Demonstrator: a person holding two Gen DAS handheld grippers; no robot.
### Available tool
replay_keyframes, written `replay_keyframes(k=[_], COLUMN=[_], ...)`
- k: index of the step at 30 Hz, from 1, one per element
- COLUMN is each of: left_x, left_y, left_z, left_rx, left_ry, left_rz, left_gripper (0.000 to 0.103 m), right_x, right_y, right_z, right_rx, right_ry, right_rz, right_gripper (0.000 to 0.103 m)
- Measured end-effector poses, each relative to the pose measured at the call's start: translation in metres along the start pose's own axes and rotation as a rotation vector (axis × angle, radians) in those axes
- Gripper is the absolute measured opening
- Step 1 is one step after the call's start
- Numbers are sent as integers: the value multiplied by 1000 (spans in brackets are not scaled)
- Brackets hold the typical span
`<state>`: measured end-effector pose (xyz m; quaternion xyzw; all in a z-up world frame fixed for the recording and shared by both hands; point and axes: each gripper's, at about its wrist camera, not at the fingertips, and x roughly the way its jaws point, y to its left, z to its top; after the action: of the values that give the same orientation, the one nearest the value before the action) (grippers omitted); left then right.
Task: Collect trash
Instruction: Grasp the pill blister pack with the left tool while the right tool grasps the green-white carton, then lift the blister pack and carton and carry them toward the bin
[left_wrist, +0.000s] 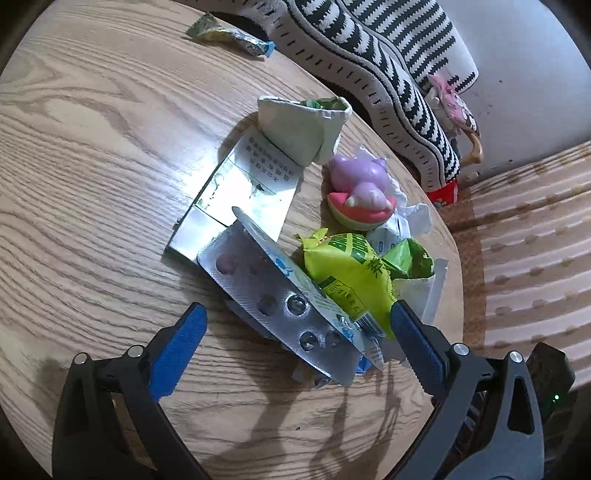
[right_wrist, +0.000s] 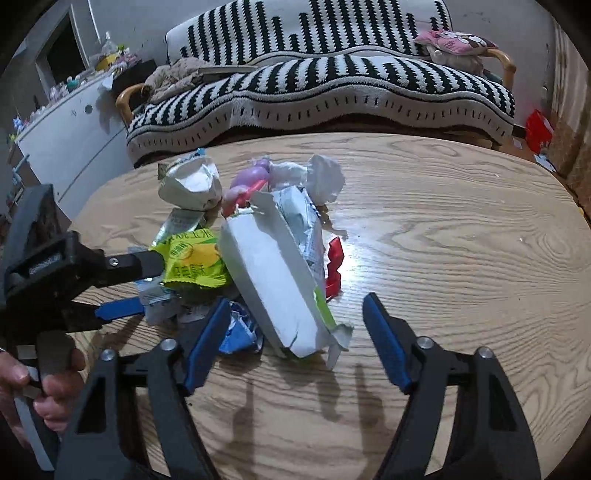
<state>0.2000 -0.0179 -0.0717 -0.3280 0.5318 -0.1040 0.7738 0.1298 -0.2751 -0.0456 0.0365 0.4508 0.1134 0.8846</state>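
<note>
Since the trash has been drawn into one loose heap near the middle of the wooden table (right_wrist: 461, 236), we read the job as gathering rather than picking piece by piece. At the heap's core in the right wrist view lies a torn white carton (right_wrist: 273, 280), tilted against a yellow-green snack wrapper (right_wrist: 192, 262), with crumpled blue-and-white paper (right_wrist: 240, 332) under its near end and a red scrap (right_wrist: 334, 262) just beside it. From the left wrist view a silver blister pack (left_wrist: 273, 295) leans over the same wrapper (left_wrist: 343, 273), a flattened foil-lined box (left_wrist: 236, 192) lies behind it, and a purple toy on a melon slice (left_wrist: 358, 188) sits among tissue; we judge the toy is no trash. One more wrapper (left_wrist: 229, 37) lies well apart at the far table edge. Our left gripper (left_wrist: 299, 321) has its fingers standing wide, straddling the blister pack and wrapper, one pad against the wrapper's edge but nothing clamped. Our right gripper (right_wrist: 295, 332) also has its fingers apart, bracketing the carton's near end without pressing it. We think the two come in from opposite sides so the heap can be squeezed together. Behind the table stands a striped sofa (right_wrist: 332, 85).
</note>
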Motion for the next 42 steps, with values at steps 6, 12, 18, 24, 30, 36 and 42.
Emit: replay_keyframes(k=[6, 12, 18, 24, 30, 36, 42], left_x=[1, -10, -33, -56, -83, -97, -79], left_y=[0, -4, -7, -10, -23, -29, -33], left_z=[-5, -13, -17, -18, -25, -28, -32], left_rx=[9, 43, 107, 170, 256, 277, 325], left_ry=[9, -1, -48, -107, -181, -214, -128], left_rz=[-14, -45, -22, 21, 5, -38, -9], left_gripper=[59, 29, 21, 20, 20, 20, 20], right_x=[15, 0, -22, -35, -59, -75, -78], right_y=[3, 11, 15, 16, 5, -5, -11], right_z=[-5, -10, -12, -17, -23, -33, -45], right_rx=[-7, -24, -16, -15, 46, 51, 48], right_ry=[26, -11, -57, -67, -101, -107, -96], right_rz=[31, 51, 79, 86, 136, 105, 72], right_gripper=[41, 28, 20, 16, 15, 15, 15])
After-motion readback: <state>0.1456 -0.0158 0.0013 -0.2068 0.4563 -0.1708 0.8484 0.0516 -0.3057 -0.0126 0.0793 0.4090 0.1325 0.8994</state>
